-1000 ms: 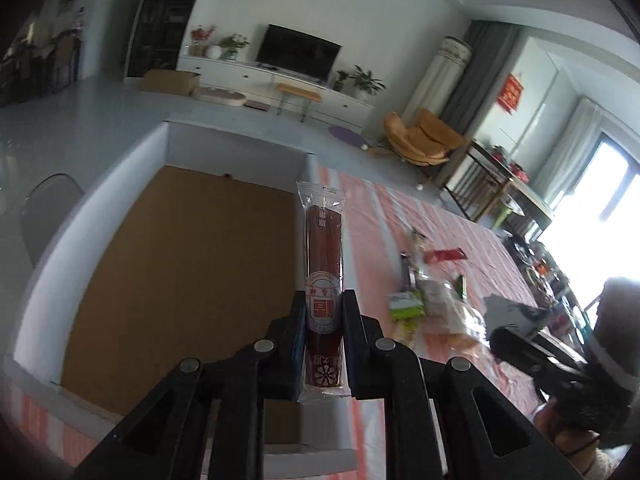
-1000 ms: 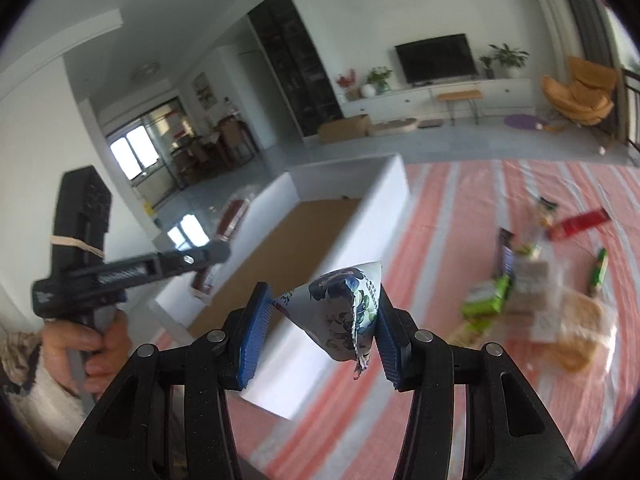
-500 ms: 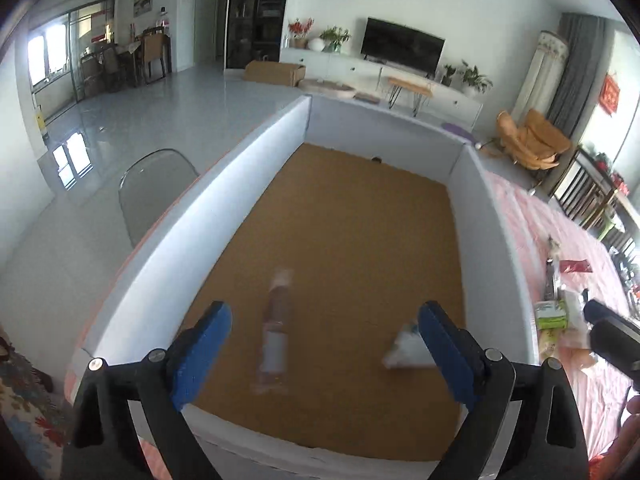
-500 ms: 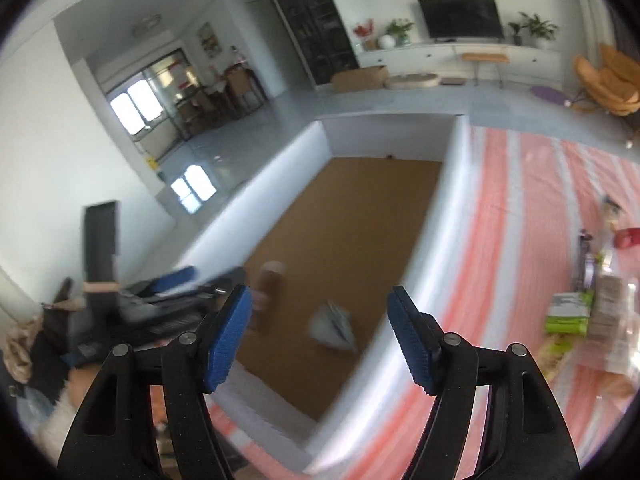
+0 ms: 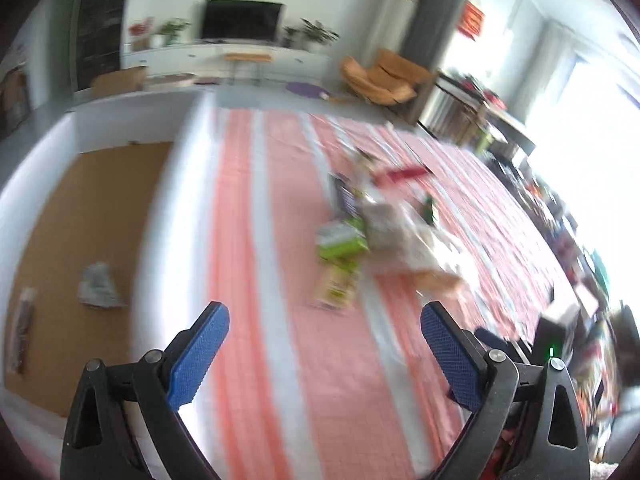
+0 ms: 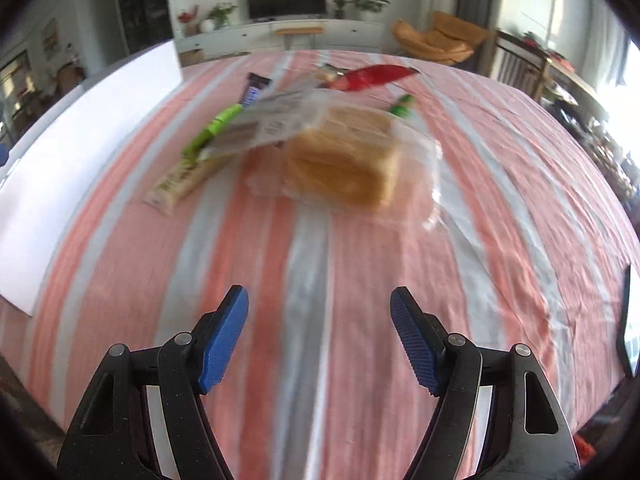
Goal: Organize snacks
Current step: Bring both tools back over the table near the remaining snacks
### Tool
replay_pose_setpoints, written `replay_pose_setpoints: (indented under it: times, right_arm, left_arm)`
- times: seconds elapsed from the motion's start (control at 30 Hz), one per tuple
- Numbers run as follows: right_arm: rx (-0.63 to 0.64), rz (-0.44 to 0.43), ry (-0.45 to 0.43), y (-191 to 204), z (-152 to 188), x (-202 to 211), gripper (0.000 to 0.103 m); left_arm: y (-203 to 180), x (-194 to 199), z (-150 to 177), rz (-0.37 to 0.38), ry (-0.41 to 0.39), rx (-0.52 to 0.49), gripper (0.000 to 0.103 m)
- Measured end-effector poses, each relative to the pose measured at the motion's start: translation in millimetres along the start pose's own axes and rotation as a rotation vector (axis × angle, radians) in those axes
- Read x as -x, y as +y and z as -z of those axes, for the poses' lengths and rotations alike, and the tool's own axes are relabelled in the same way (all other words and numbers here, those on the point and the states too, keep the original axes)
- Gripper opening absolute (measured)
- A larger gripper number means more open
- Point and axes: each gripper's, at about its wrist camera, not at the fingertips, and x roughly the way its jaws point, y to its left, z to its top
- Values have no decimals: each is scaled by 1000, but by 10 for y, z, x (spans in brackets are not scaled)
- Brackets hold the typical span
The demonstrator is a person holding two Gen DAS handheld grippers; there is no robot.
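Snacks (image 6: 304, 136) heaped mid-surface toward its far edge, bread (image 6: 344, 156) nearest, dead ahead of the empty, just-widened right gripper (image 6: 320, 312); farther from the left gripper (image 5: 324, 332), likewise spread and empty.

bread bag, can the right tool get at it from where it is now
Probably yes. The right tool is open and empty, facing the bread bag across bare striped cloth. Only a flat packet overlaps the bag's far left corner.

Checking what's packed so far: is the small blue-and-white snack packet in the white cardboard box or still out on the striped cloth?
In the box: the small blue-and-white snack packet lies on the brown floor inside the white cardboard box.
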Motion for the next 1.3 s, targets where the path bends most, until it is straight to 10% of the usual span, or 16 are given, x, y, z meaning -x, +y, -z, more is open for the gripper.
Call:
replay_pose_setpoints:
  times: [0.47,1.3]
  right_arm:
    - [-114,33,-17,-310,-56,-105,77]
    - [-62,69,0,-198,-42,-179,85]
  left_arm:
    - [-420,-1098,434,-157,116,-109,96]
    - [-367,-1200,526,-219,83,-152,103]
